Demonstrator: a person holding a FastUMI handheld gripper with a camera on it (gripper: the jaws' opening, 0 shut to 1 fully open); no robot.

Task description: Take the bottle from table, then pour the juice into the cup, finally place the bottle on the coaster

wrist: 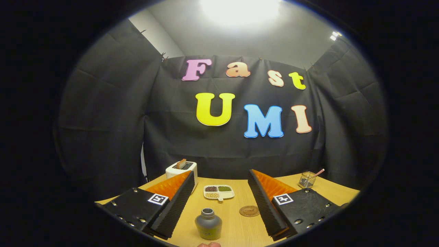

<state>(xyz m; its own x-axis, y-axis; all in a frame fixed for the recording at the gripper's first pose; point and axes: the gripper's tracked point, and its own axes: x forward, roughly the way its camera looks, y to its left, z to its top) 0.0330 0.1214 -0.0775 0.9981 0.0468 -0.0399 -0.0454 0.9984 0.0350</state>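
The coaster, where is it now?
In the gripper view, the round coaster lies on the table, between the open tool's fingers, beside the bottle.

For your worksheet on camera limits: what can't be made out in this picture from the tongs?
- Toaster: its lower side hidden behind one finger of the open tongs.
- Bottle: juice level unreadable through its dark body.
- Tray: contents too small to identify.
- Pinkish shape below bottle: cut off.
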